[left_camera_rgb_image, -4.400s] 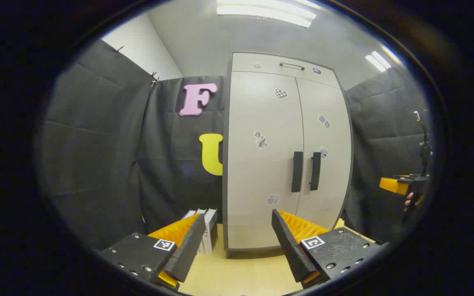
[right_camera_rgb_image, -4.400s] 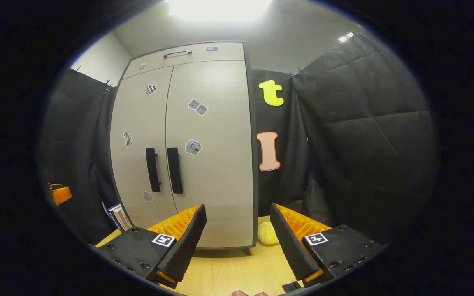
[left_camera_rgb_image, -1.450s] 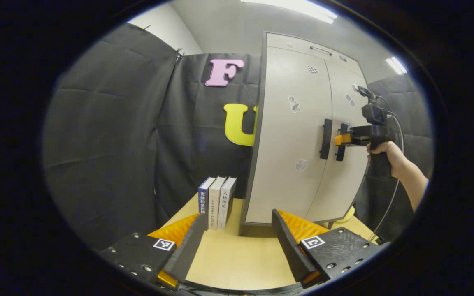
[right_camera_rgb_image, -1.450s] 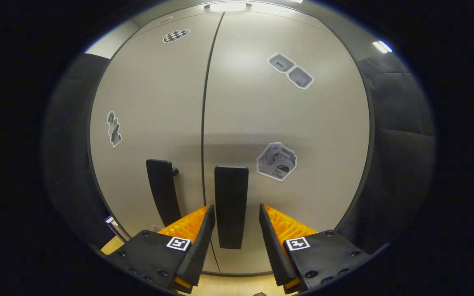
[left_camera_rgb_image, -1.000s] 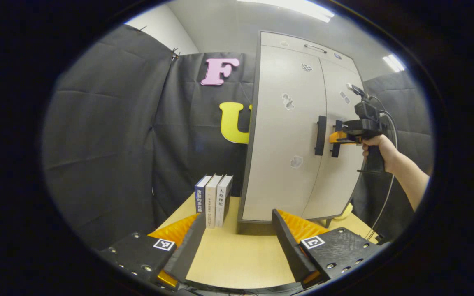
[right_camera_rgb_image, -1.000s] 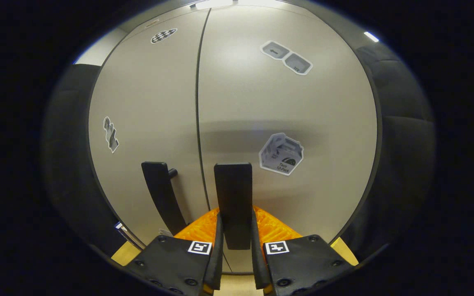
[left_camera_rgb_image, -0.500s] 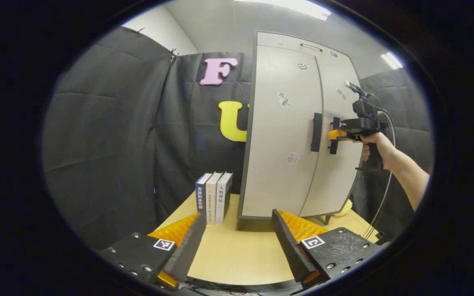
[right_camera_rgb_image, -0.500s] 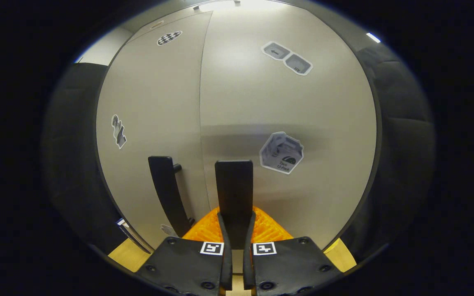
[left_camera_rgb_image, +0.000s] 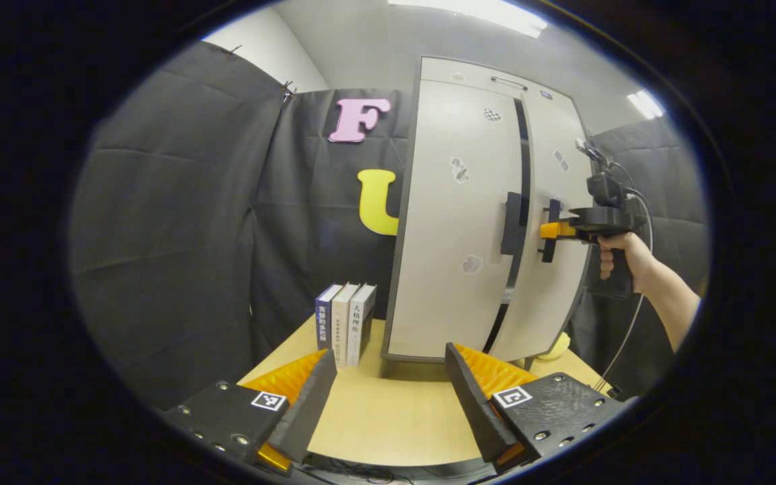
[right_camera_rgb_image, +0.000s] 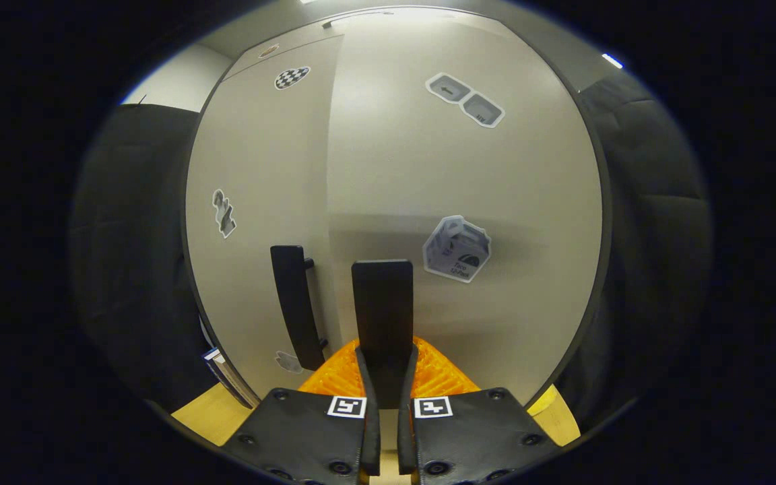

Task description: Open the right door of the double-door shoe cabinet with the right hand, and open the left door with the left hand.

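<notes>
Booth: black cloth walls around a wooden table [left_camera_rgb_image: 388, 411] where I see the cabinet [left_camera_rgb_image: 459, 209] standing.
Right gripper [right_camera_rgb_image: 386, 377]: clamped on the right handle [right_camera_rgb_image: 381, 316], dead ahead of it; right door [right_camera_rgb_image: 469, 202] cracked ajar.
Left gripper [left_camera_rgb_image: 388, 394]: fingers wide apart, holding nothing; left handle [left_camera_rgb_image: 513, 223] well ahead, up and right.
Risk: I judge the handle may slip from the pads if I pull off the hinge arc; the light cabinet could drag too.
Count: two doors, two handles, three books [left_camera_rgb_image: 346, 323], two grippers.
</notes>
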The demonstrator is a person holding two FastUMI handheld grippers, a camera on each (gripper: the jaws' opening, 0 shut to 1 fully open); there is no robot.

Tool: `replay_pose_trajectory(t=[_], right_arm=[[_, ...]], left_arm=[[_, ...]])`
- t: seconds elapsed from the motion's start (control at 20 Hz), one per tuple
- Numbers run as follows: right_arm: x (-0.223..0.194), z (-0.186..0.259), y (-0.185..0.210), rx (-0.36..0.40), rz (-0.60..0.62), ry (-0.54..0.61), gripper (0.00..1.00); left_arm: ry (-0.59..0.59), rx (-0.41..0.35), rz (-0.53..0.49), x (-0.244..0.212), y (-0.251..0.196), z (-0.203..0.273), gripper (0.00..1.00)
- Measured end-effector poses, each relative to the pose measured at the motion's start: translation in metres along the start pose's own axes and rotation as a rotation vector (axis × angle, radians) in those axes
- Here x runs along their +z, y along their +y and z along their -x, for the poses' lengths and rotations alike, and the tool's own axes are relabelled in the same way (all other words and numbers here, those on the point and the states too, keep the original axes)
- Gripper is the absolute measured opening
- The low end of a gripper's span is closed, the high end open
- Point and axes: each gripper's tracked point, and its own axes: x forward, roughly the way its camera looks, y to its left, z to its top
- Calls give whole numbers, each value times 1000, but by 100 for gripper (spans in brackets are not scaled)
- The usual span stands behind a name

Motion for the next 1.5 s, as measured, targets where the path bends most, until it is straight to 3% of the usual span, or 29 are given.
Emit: replay_pose_trajectory(t=[0.8,1.2,1.5], right_arm=[[-12,44,-12,113,38,29,12],[-17,67,-26,124,15,33,12],[-19,77,-41,89,-3,42,10]], left_arm=[[-17,-15,-28,2,-41,9,96],[-5,-47,-42,-1,-62,6,96],[14,-106,-67,-8,-92,0,97]])
